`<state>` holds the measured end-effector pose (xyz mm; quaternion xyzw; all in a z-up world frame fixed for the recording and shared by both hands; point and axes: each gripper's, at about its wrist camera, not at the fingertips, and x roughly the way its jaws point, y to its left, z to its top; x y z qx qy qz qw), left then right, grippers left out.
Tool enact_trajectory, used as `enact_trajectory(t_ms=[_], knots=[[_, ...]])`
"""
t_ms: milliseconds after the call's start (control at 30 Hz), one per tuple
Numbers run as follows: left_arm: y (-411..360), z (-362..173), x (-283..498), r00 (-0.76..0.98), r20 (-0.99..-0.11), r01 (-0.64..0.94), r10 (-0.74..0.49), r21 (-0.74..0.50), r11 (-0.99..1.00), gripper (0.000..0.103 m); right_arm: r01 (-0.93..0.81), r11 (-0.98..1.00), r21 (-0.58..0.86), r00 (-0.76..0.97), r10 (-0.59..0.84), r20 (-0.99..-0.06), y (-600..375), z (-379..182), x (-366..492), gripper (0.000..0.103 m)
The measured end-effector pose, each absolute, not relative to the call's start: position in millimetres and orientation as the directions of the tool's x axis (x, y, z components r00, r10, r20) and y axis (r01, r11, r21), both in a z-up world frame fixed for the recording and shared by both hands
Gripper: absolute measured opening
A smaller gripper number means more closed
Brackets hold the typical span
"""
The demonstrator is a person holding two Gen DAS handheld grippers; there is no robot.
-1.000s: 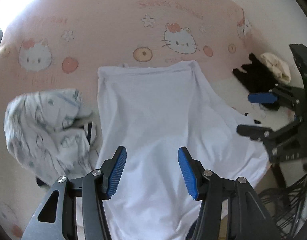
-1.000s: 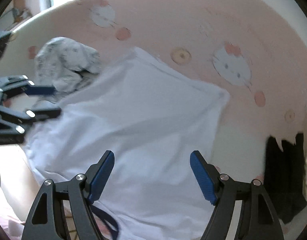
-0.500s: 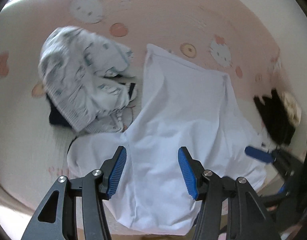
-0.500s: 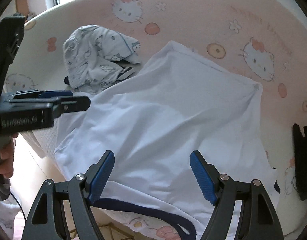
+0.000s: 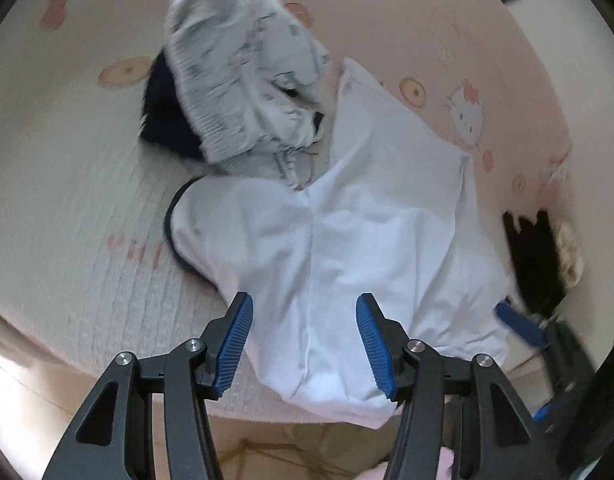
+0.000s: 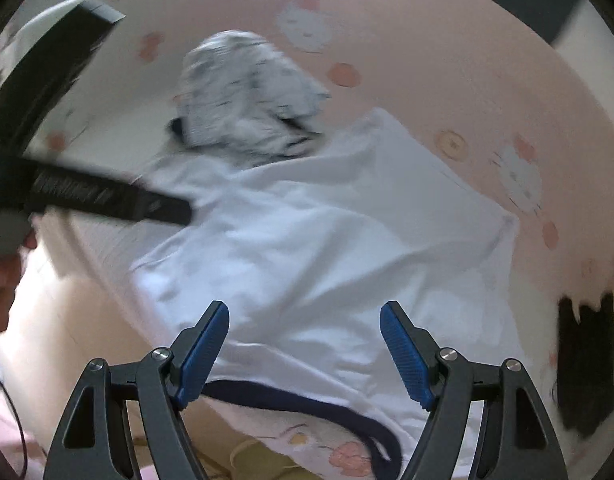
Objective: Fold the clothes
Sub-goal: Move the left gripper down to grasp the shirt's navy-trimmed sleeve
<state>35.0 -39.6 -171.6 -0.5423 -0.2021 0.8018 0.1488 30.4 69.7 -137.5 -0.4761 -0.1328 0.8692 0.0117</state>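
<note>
With both the left gripper [image 5: 303, 344] and right gripper [image 6: 305, 354] apart and empty above the white shirt [image 5: 371, 240], a shallow pinch could bunch its hem off the bed [image 5: 67, 200].

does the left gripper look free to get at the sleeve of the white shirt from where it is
Probably yes. The left gripper hangs open and empty above the white shirt, and the dark-trimmed sleeve lies flat and bare just ahead to its left. The patterned garment pile sits farther back, off it.
</note>
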Motion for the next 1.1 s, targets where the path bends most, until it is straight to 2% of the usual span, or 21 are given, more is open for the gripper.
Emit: enact_trajectory(t_ms=[233, 367, 500, 633, 667, 767, 967, 1033, 1100], knots=[[-62, -183, 50, -0.376, -0.767, 0.058, 0.519, -0.579, -0.813, 0.050, 0.199, -0.933, -0.299, -0.527, 0.155, -0.835, 37, -155, 32, 0.077], [-66, -207, 48, -0.341, -0.735, 0.098, 0.586, -0.648, -0.755, 0.050, 0.226, -0.925, -0.305, -0.543, 0.141, -0.828, 25, -156, 35, 0.077], [-87, -223, 52, -0.387, -0.615, 0.143, 0.687, -0.776, -0.615, 0.050, 0.238, -0.915, -0.326, -0.539, 0.155, -0.828, 17, -165, 37, 0.077], [-99, -255, 57, -0.389, -0.427, 0.251, 0.816, -0.902, -0.352, 0.050, 0.261, -0.897, -0.358, -0.538, 0.172, -0.825, 9, -175, 38, 0.077], [-100, -257, 59, -0.397, -0.412, 0.256, 0.820, -0.908, -0.332, 0.050, 0.269, -0.894, -0.358, -0.538, 0.169, -0.826, 6, -176, 38, 0.077], [-100, -259, 64, -0.426, -0.394, 0.252, 0.815, -0.916, -0.311, 0.050, 0.295, -0.880, -0.373, -0.548, 0.164, -0.820, -4, -180, 38, 0.077], [-95, -251, 63, -0.424, -0.442, 0.224, 0.790, -0.897, -0.381, 0.050, 0.328, -0.827, -0.456, -0.584, 0.203, -0.786, -21, -191, 36, 0.077], [-93, -249, 65, -0.431, -0.462, 0.223, 0.775, -0.887, -0.405, 0.044, 0.325, -0.830, -0.454, -0.583, 0.202, -0.787, -22, -194, 34, 0.077], [-92, -249, 66, -0.432, -0.487, 0.223, 0.759, -0.873, -0.434, 0.021, 0.321, -0.827, -0.463, -0.590, 0.208, -0.780, -23, -196, 31, 0.074]])
